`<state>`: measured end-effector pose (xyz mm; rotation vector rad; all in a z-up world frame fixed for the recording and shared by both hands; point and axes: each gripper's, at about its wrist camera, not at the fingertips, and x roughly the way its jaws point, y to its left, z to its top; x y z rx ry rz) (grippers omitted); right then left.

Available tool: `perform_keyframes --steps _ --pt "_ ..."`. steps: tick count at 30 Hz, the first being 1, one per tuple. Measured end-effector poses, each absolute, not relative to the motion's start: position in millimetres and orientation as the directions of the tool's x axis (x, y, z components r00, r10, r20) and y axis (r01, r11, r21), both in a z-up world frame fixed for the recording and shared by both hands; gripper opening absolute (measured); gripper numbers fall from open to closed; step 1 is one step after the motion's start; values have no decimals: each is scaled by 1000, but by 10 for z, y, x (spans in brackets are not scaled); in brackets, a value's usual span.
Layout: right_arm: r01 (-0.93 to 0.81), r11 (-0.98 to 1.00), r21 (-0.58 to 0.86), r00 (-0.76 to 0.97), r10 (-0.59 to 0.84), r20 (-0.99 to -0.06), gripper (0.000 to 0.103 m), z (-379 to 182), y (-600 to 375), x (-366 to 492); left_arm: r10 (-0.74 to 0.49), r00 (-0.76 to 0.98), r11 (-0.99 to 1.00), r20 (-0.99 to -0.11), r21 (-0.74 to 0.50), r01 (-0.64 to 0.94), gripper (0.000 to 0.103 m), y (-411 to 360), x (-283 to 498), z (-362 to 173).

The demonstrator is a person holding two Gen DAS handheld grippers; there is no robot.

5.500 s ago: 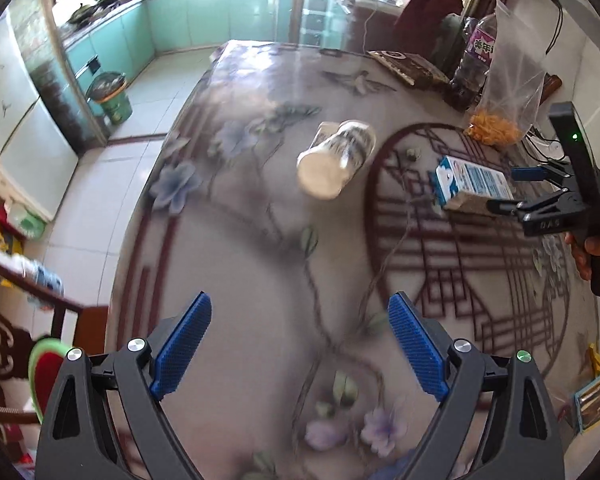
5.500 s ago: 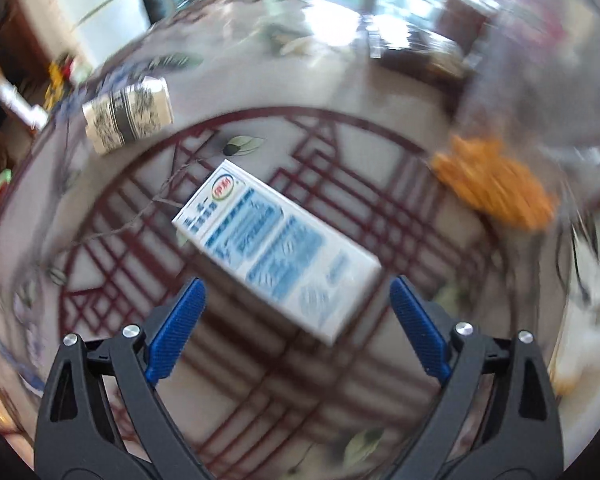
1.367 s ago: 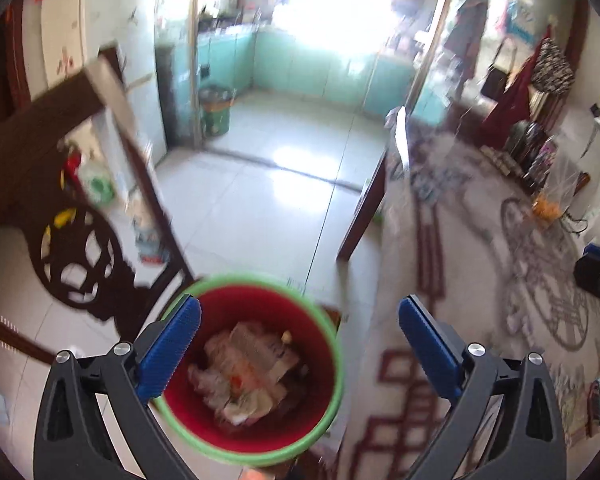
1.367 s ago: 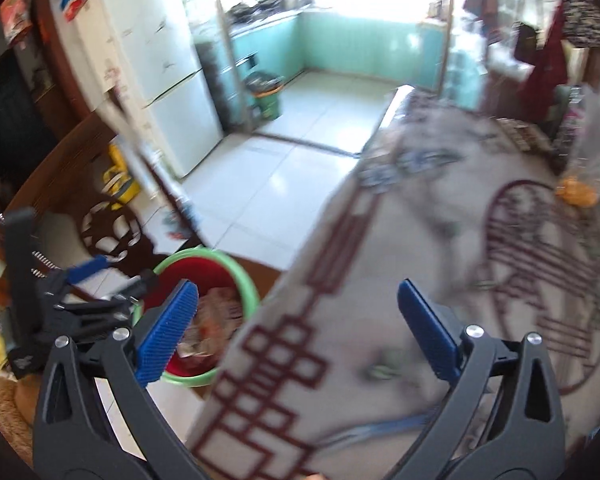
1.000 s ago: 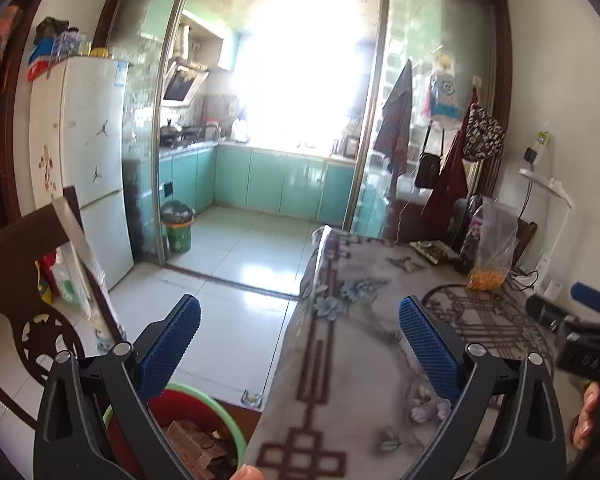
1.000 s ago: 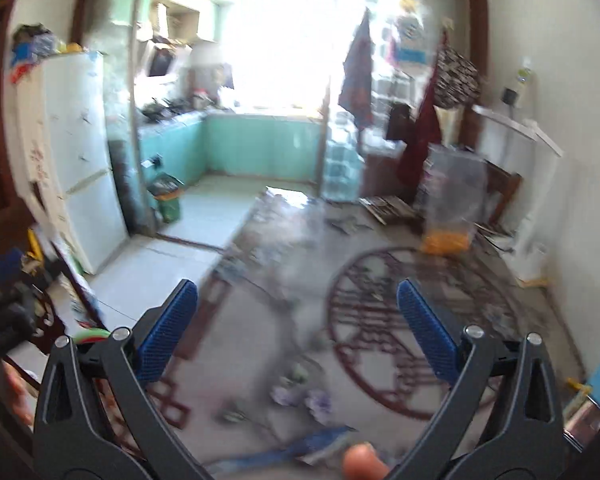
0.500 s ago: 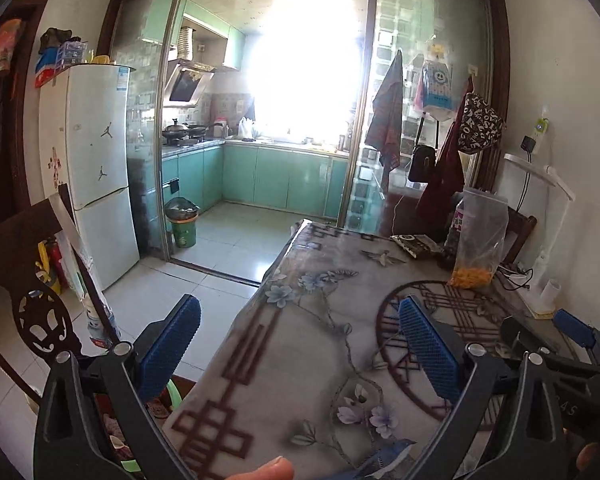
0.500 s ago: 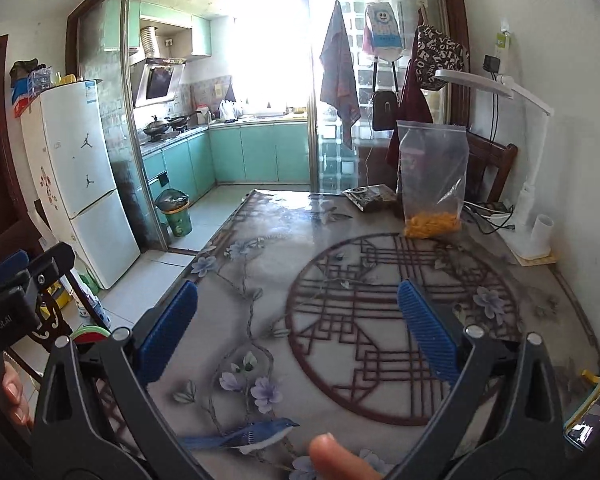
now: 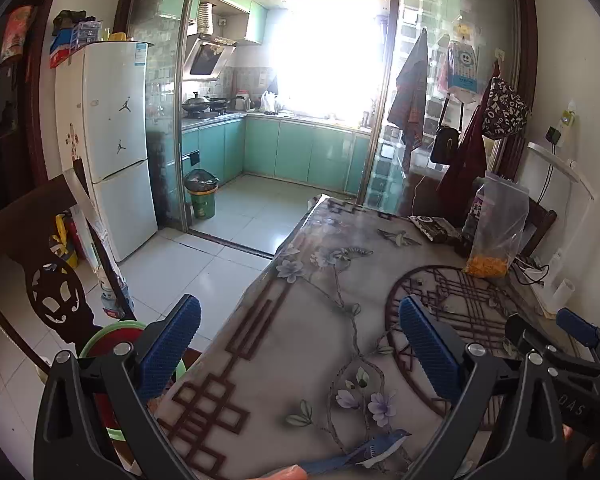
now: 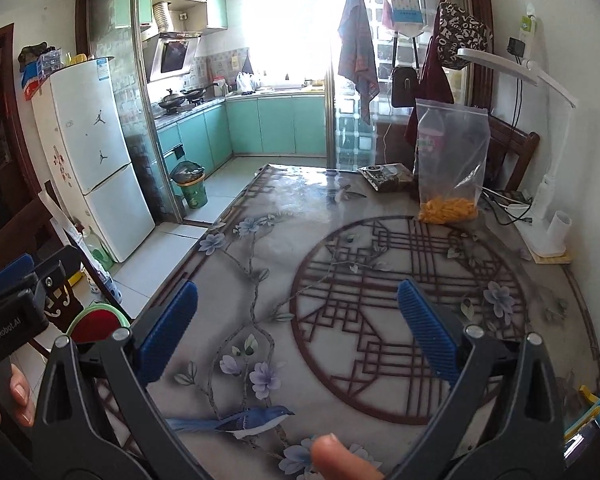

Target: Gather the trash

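My left gripper (image 9: 300, 340) is open and empty, held level above the near left edge of the flowered table (image 9: 320, 320). My right gripper (image 10: 298, 326) is open and empty above the table's near end (image 10: 340, 240). The red bin with a green rim (image 9: 112, 340) stands on the floor left of the table; it also shows in the right wrist view (image 10: 96, 322). Its contents are hidden. No loose trash shows on the table. The right gripper shows at the right edge of the left view (image 9: 572, 360), the left one at the left edge of the right view (image 10: 16, 304).
A clear bag of orange snacks (image 10: 452, 168), a dark packet (image 10: 384, 176) and a white desk lamp (image 10: 548, 200) stand at the table's far right. A carved dark chair (image 9: 40, 280) is beside the bin. A fridge (image 9: 116, 144) and a green kitchen bin (image 9: 202, 196) stand beyond.
Both grippers have swung up from over the red bin to face across the table and into the kitchen. The bottle and the carton seen on the table earlier are gone from it.
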<state>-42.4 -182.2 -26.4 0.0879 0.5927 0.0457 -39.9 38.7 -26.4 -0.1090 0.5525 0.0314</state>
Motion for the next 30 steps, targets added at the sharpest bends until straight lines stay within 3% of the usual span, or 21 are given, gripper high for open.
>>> perform_keyframes --steps 30 --pt "10 998 62 845 25 -534 98 -123 -1995 -316 -5 849 999 -529 -47 -23 95 152 -248 -212"
